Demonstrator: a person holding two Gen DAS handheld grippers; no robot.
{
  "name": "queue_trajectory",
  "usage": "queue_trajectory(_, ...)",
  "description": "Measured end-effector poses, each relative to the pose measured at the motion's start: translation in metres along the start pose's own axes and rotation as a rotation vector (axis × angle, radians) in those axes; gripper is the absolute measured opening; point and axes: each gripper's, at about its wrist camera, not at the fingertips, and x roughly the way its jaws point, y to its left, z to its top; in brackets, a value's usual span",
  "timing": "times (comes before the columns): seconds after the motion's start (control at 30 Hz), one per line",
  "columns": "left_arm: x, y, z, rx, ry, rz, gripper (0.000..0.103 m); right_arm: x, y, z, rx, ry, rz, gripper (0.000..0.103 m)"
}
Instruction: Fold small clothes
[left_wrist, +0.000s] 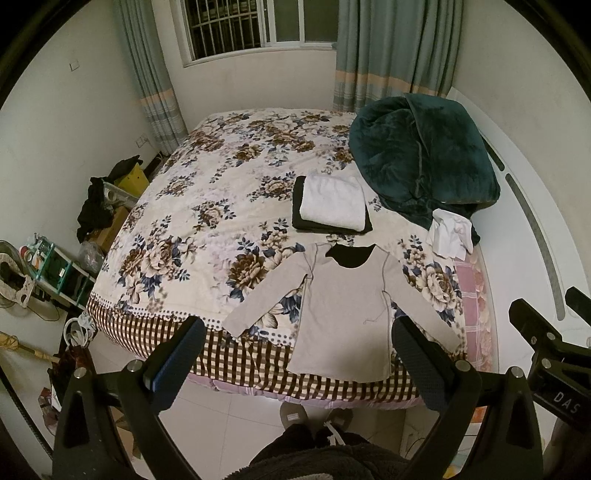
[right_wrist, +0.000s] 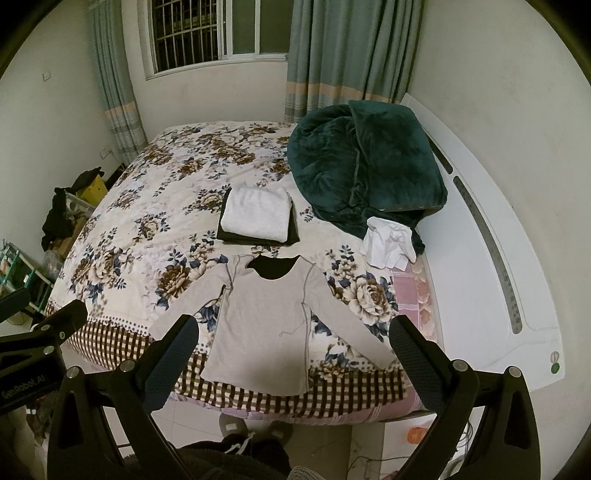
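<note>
Here, a light grey long-sleeved knit top (left_wrist: 341, 314) lies flat on the floral quilted bed cover (left_wrist: 207, 206), near the foot edge of the bed, with its dark neckline toward 12 o'clock and both sleeves spread out to 8 and 4 o'clock. The hem of the top reaches over the brown checked border of the cover.

Just beyond the neckline, at 12 o'clock from it, a folded white cloth (left_wrist: 332, 203) rests on top of a folded black garment (left_wrist: 301, 218); these two form one small pile. At 2 o'clock from the grey top there is a crumpled white garment (left_wrist: 450, 232), touching a big dark green plush blanket (left_wrist: 417, 158) that is heaped by the white headboard (right_wrist: 491, 258).

The left tongs (left_wrist: 299, 363) are spread wide and hold nothing; they hang above the bed edge, over the lower part of the top. The right tongs (right_wrist: 295, 363) are also spread wide and hold nothing, in a similar place above the hem and the sleeves.
</note>
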Motion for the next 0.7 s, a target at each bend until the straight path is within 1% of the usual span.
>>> queue_trajectory(0.13,0.000,0.000,0.000,0.000,0.000,0.000,0.103,0.000,0.000,0.000,0.002,0.000,0.000,0.103)
queue_trajectory(0.37,-0.001,0.001,-0.001,0.000,-0.001,-0.002,0.103,-0.006,0.005,0.012,-0.002,-0.001,0.002,0.103)
queue_trajectory(0.7,0.000,0.000,0.003,0.000,0.007,-0.005,0.103,-0.008,0.008,0.012,0.002,0.004,0.005,0.103)
